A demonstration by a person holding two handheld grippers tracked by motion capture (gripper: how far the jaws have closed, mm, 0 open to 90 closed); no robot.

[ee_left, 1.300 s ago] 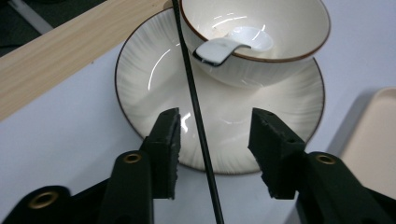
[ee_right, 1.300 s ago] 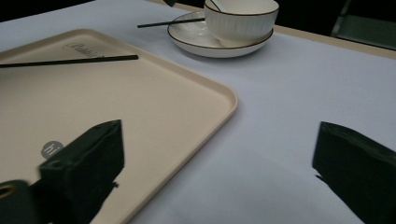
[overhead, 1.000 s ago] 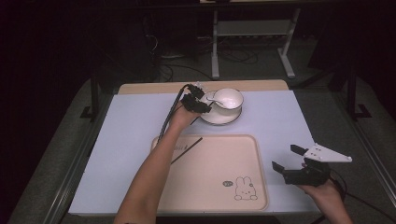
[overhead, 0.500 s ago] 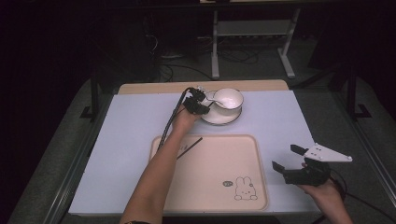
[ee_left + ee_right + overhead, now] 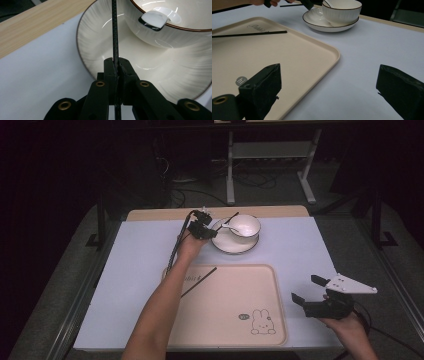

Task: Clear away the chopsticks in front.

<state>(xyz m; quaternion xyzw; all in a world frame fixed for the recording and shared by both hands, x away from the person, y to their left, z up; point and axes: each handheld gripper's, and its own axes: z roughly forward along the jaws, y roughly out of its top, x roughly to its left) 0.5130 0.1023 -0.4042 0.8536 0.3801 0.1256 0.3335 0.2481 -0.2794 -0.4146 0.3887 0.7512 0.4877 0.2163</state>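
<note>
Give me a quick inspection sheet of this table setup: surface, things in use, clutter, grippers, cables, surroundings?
Surface: pale table cover over a wooden top.
Job's things: black chopstick clamped in the left gripper, jaws just closed on it; second chopstick lying on the beige tray; bowl with a spoon, on a plate.
Clutter: nothing seen.
Grippers: right gripper open, beside the tray.
Cables: left cable trailing along the forearm.
Surroundings: dark floor, metal stand behind.

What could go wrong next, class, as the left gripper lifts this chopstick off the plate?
1. The left gripper pinches the thin chopstick near one end, so it may swivel or slip.
2. The chopstick's far end crosses the plate close to the bowl holding a spoon; a swing might knock them.
</note>
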